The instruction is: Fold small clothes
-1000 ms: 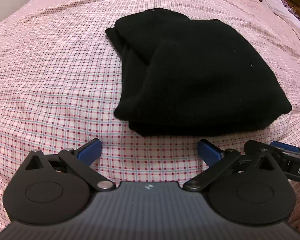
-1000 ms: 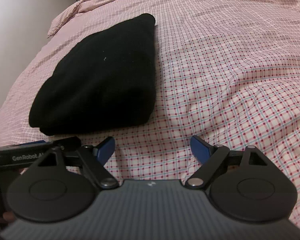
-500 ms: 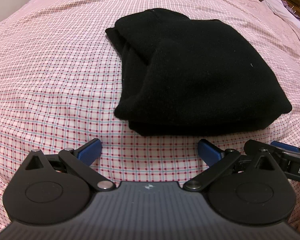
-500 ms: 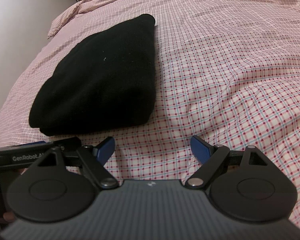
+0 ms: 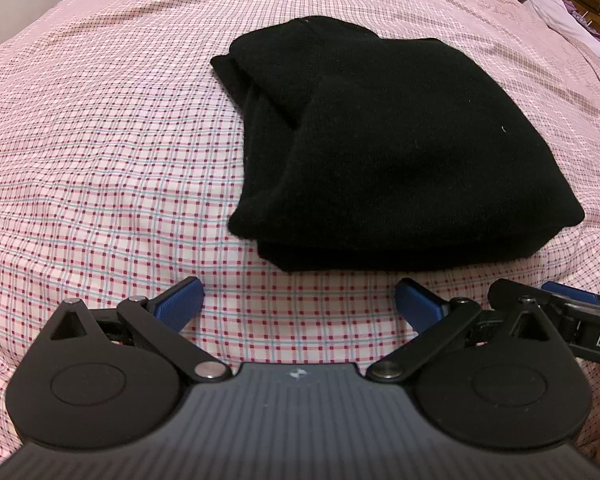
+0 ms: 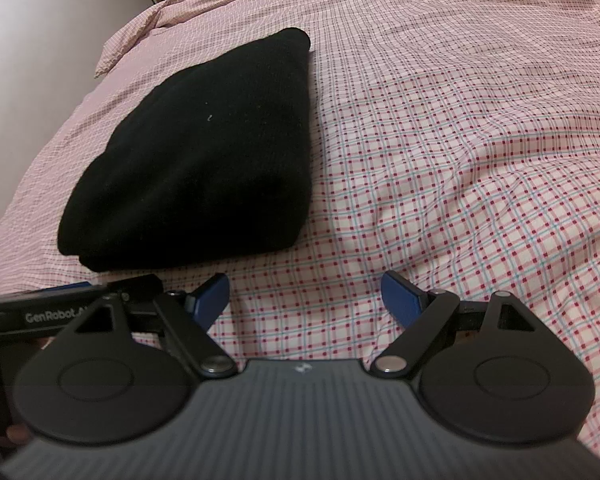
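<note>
A black garment [image 5: 388,152] lies folded in a thick stack on the bed [image 5: 100,140], which is covered by a pink checked sheet. The left claw [image 5: 298,300] hangs just short of the stack's near edge, jaws spread wide and holding nothing. The right claw [image 6: 304,294] is beside it, likewise released, with the garment ahead to its left.

Black left gripper with blue pads [image 5: 298,300] angled downward, jaws spread wide, nothing between. Black right gripper with blue pads [image 6: 305,292] alike, side by side.
</note>
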`<state>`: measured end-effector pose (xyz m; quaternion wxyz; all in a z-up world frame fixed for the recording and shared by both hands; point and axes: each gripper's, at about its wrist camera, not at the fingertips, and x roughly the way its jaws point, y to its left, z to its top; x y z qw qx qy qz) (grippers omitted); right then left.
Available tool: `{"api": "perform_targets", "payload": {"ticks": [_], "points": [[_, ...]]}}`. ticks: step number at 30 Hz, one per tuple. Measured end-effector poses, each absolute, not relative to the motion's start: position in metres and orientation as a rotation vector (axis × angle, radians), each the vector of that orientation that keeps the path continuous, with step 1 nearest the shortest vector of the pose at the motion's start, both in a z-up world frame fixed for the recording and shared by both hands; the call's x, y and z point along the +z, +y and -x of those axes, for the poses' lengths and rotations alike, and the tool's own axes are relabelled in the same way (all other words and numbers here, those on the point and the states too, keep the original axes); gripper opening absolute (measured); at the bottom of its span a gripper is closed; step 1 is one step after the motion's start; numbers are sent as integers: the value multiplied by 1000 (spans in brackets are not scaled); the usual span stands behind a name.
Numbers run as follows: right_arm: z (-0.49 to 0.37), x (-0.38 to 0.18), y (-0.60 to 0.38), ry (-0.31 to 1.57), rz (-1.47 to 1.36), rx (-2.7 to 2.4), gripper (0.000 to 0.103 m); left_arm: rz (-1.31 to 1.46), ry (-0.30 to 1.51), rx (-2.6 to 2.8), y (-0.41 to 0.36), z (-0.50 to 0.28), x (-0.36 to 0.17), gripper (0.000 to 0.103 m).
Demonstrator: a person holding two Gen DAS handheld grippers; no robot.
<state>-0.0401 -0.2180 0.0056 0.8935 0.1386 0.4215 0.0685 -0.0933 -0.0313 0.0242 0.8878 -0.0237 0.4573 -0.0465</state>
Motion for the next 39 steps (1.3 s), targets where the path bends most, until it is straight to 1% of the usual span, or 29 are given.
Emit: {"api": "perform_targets", "payload": {"ticks": [39], "points": [[39,6,-218,874,-287,142,85,46,950,-97,-34,94,23,103]]}}
